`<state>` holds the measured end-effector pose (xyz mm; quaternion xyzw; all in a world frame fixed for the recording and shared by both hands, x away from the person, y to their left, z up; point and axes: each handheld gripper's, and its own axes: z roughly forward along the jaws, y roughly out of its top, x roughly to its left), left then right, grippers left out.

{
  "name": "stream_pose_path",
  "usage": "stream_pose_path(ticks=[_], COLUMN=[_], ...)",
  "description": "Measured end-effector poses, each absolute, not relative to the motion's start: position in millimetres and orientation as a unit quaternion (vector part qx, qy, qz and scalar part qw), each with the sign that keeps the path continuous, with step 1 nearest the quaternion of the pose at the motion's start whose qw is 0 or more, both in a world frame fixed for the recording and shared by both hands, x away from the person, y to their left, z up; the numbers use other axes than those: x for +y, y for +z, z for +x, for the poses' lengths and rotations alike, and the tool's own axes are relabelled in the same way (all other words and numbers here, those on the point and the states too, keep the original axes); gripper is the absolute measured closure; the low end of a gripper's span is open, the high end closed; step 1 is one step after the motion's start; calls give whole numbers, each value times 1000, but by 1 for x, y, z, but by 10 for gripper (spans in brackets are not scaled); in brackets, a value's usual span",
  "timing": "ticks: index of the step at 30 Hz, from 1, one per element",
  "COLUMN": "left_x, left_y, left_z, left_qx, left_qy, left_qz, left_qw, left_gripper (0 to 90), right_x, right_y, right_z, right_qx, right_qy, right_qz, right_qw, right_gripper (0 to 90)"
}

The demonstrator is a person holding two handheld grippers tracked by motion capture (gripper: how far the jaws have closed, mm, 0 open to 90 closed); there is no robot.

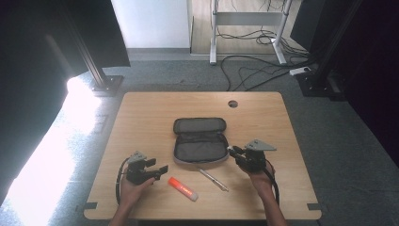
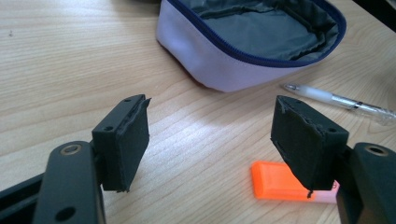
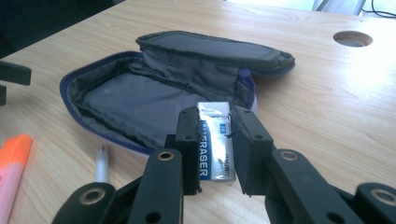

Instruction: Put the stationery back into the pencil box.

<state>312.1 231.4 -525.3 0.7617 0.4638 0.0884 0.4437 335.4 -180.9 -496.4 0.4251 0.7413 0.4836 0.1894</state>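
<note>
The right gripper (image 3: pixel 214 140) is clamping an eraser (image 3: pixel 215 142) between its pads, jaws narrowed onto the block's long sides, and is holding it just above the near rim of the open pencil case (image 3: pixel 140 100). The left gripper (image 2: pixel 212 140) is standing wide open and is holding nothing; it is hovering near the orange highlighter (image 2: pixel 275 182), with the pen (image 2: pixel 336 100) lying beyond, beside the case.

Judgement on the step in hand: the eraser is being carried to the case. To do this well, the right gripper should be clearing the zip-edged rim fully before lowering, centring over the grey lining (the hinged lid (image 3: pixel 215 46) is lying back and is not obstructing), and releasing only once the block is low inside, so that it is not bouncing out or catching the soft wall.

Surface: a pale wooden table (image 1: pixel 141 117) with a round cable hole (image 1: pixel 233 103) at its far edge. Room: grey carpet, loose cables (image 1: pixel 254 70) and a white desk frame (image 1: pixel 214 33) behind, and strong glare on the floor to the left.
</note>
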Motion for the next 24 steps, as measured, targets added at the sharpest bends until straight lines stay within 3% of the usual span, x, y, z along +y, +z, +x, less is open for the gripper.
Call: stream_pose_path(ticks=[24], left_x=[229], left_y=[-526], left_z=[311], left_qx=[459], left_qy=[80], left_qz=[766], left_qw=[443], left_gripper=[281], right_x=[-149], right_y=[-500], right_z=[368], right_qx=[755], right_qy=[463], right_qz=[425], right_qw=[186], right_gripper=[726])
